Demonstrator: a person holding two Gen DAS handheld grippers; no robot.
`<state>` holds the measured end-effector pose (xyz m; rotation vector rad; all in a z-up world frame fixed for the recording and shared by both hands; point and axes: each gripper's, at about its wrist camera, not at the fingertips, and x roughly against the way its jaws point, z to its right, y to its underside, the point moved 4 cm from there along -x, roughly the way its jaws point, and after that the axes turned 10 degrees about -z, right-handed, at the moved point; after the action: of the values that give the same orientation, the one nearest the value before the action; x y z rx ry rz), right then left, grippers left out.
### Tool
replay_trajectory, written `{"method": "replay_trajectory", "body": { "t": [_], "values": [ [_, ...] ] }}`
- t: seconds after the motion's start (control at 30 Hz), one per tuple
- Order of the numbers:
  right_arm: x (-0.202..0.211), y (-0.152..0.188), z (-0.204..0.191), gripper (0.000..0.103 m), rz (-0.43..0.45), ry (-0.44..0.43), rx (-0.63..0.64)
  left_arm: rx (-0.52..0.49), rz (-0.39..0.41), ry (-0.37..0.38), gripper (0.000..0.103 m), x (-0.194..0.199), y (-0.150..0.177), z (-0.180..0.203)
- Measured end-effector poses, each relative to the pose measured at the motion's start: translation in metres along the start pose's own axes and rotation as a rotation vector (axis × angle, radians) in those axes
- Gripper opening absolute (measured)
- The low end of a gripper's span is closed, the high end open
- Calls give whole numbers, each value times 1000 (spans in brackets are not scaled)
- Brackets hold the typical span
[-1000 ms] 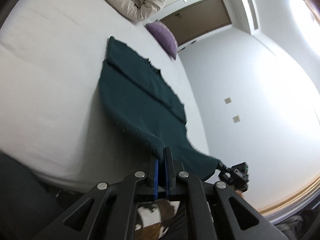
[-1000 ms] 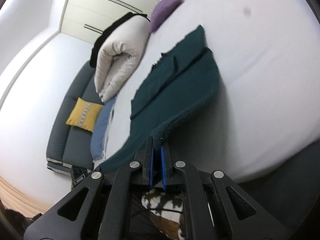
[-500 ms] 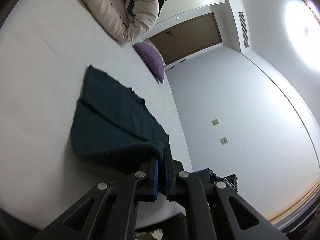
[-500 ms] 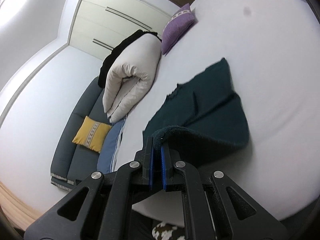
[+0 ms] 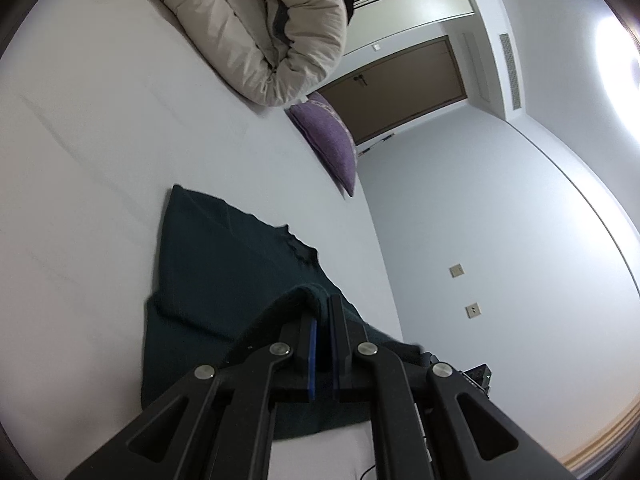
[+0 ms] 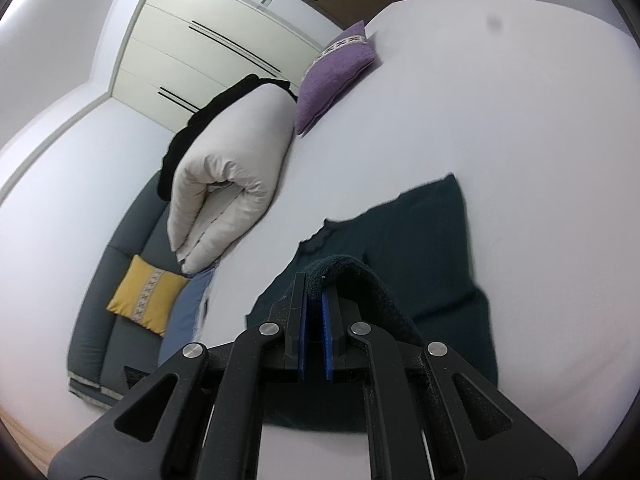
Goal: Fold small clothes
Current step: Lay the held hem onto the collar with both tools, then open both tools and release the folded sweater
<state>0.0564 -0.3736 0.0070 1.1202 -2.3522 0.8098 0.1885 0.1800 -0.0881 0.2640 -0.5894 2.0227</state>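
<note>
Both the left gripper (image 5: 322,312) and right gripper (image 6: 314,288) have jaws clenched on the dark green garment (image 5: 224,272). Its hem arches over the flat half on the bed (image 6: 500,120). The collar edge lies straight ahead.

both gripper (image 5: 323,312) (image 6: 314,288) frames are black, with silver screws and blue finger pads (image 6: 327,332)

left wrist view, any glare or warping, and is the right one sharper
Left wrist view: ceiling light blows out to white glare at the upper right, and the fisheye bends the wall and bed. Right wrist view: evenly lit with no glare, same curved distortion, slight blur along the dark green garment edge.
</note>
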Motion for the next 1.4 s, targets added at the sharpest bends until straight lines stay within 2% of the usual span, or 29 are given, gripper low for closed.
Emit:
{"method": "replay_trajectory", "body": {
  "t": [0.27,0.6,0.7,0.73,0.77,0.83,0.87,0.9,0.93,1.13,1.27,1.4],
  "values": [
    [-71,-53,25,5,-2,49,-42,13,0,-55,5,-45,-42,-18],
    [-154,-106,84,6,-33,69,-174,76,2,-127,6,-97,-91,-59],
    [-173,-120,103,9,-27,89,-232,94,-14,-161,7,-116,-105,-74],
    [-181,-125,110,11,-30,98,-248,108,-20,-176,10,-122,-109,-81],
    [-186,-129,115,17,-24,116,-260,117,-24,-186,13,-127,-112,-86],
    [-192,-140,121,29,15,152,-266,132,-26,-195,37,-135,-118,-94],
    [-195,-142,122,34,21,154,-264,137,-23,-200,44,-135,-119,-96],
    [-197,-143,122,35,22,156,-259,138,-23,-206,61,-135,-119,-96],
    [-199,-143,121,36,21,162,-247,134,-19,-210,70,-134,-120,-94],
    [-192,-132,102,38,36,228,-156,76,22,-200,71,-112,-116,-73],
    [-185,-110,75,38,-5,231,-58,-45,13,-285,71,-104,-95,-50],
    [-205,-78,37,38,-103,226,117,-164,-24,-344,71,-112,-63,-34]
  ]
}}
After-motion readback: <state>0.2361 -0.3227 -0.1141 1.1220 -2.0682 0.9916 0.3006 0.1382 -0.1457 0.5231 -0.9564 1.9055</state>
